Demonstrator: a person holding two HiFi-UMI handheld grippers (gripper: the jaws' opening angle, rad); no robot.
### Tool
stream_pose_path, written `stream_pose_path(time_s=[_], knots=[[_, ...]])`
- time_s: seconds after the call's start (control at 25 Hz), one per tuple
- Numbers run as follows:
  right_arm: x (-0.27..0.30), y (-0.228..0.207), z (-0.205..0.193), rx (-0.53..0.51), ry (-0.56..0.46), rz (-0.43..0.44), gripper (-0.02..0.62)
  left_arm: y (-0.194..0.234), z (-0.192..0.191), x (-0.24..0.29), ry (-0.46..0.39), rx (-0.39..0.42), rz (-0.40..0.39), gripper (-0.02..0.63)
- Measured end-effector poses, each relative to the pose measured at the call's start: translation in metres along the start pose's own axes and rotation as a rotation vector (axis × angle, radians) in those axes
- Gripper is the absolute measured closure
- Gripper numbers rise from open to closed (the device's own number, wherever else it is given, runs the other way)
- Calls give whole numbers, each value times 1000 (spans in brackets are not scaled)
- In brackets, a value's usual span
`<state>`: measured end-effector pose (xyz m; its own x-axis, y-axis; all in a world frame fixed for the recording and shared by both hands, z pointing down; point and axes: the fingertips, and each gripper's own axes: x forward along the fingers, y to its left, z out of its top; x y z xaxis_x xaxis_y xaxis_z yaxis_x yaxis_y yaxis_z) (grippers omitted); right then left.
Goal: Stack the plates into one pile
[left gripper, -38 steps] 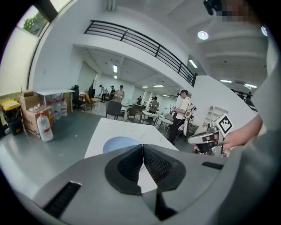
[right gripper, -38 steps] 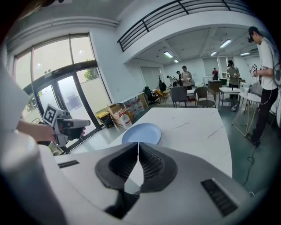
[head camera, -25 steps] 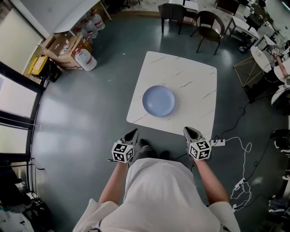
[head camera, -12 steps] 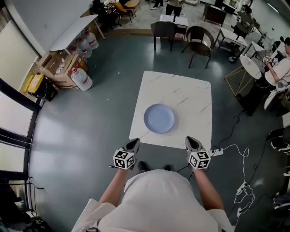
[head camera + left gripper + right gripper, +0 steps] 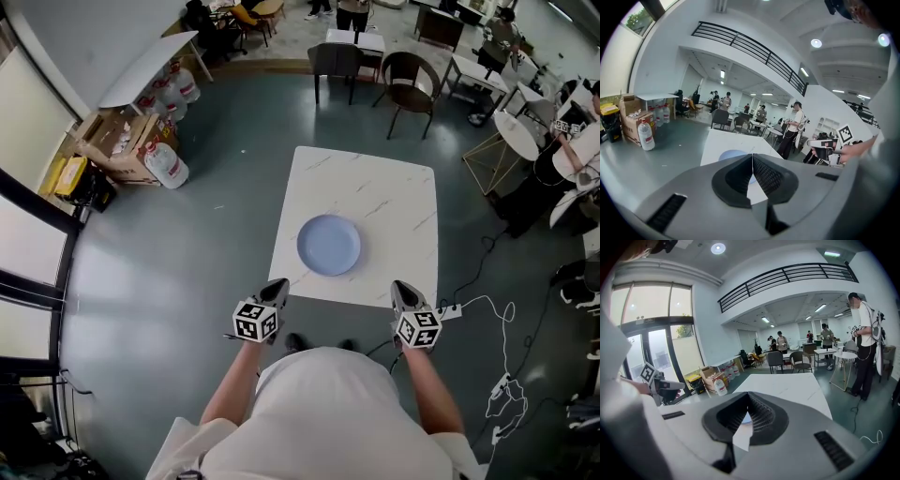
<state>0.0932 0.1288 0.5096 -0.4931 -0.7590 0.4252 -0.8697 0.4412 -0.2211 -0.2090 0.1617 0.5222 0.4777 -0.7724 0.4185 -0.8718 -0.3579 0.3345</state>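
Note:
A pale blue plate pile [image 5: 329,245] lies near the middle of the white marble table [image 5: 375,197]; it also shows as the blue plate [image 5: 731,154] beyond the left jaws and as a sliver of blue plate [image 5: 746,418] between the right jaws' tips. My left gripper [image 5: 277,287] hangs short of the table's near left corner, jaws shut and empty. My right gripper [image 5: 400,289] hangs at the near right edge, also shut with nothing in it. Both stand apart from the plate.
Chairs [image 5: 412,70] stand beyond the table's far edge. Cardboard boxes and water jugs [image 5: 155,150] sit at the left by a counter. A power strip and white cable [image 5: 469,309] lie on the floor at the right. People stand at the far right [image 5: 572,141].
The head view has shifted so the table sits a little lower and nearer. Both grippers have lifted slightly in front of the near edge. The plate has not moved.

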Motion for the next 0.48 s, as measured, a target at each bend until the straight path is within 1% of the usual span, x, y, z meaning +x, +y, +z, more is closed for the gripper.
stream_pose_path(time_s=[0.2, 0.48], knots=[[1, 0, -1, -7, 7, 1, 571, 4, 0, -2, 1, -21, 10, 592], [-1, -2, -3, 13, 4, -10, 571, 5, -8, -2, 19, -29, 16, 592]])
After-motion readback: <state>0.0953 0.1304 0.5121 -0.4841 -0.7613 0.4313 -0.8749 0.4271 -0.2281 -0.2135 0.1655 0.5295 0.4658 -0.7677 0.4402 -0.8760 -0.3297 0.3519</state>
